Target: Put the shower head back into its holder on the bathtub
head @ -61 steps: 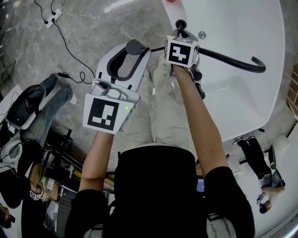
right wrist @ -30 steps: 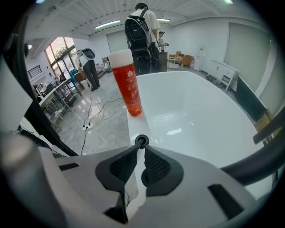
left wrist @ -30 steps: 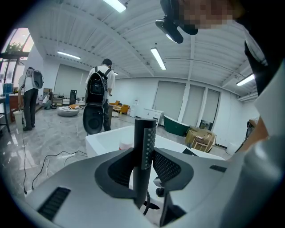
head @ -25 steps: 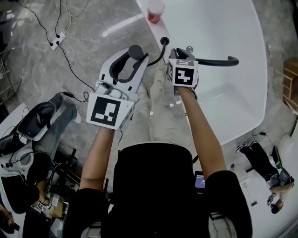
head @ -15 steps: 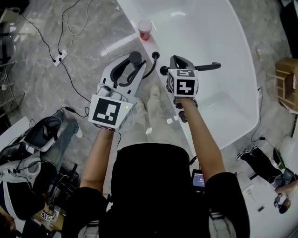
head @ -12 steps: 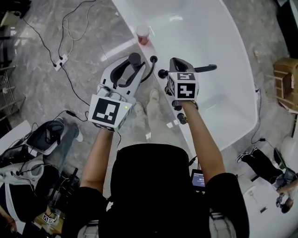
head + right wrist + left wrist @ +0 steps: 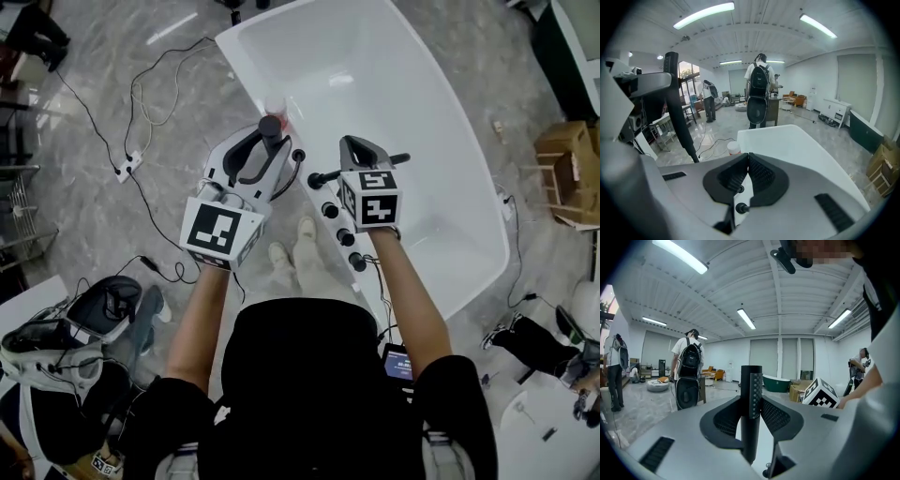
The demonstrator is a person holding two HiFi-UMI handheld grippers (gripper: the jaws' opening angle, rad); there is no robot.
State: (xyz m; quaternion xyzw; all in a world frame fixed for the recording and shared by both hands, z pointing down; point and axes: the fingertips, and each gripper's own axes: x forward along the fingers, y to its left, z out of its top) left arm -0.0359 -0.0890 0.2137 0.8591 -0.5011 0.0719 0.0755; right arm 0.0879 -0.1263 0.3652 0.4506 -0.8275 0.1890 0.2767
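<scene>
My left gripper (image 7: 265, 142) is shut on the black shower head (image 7: 271, 125), held high above the floor beside the white bathtub (image 7: 450, 141). In the left gripper view the handle (image 7: 751, 413) stands upright, pinched between the two pads. Its hose (image 7: 293, 167) loops down to a black round fitting (image 7: 298, 155) on the tub's near rim; whether that is the holder I cannot tell. My right gripper (image 7: 349, 142) hangs over the rim above the black spout (image 7: 361, 169), jaws shut (image 7: 746, 161) on nothing. The right gripper view shows the handle (image 7: 677, 108) at its left.
Three black knobs (image 7: 344, 236) line the tub's near rim. A red cup (image 7: 277, 105) stands on the rim further along. Cables and a power strip (image 7: 127, 167) lie on the marble floor at left. People with backpacks (image 7: 759, 93) stand behind the tub. Cardboard boxes (image 7: 567, 173) sit right.
Both grippers have risen well away from the tub rim, and the tub looks smaller and lower. The left gripper still holds the shower head; the right gripper has lifted off the spout area.
</scene>
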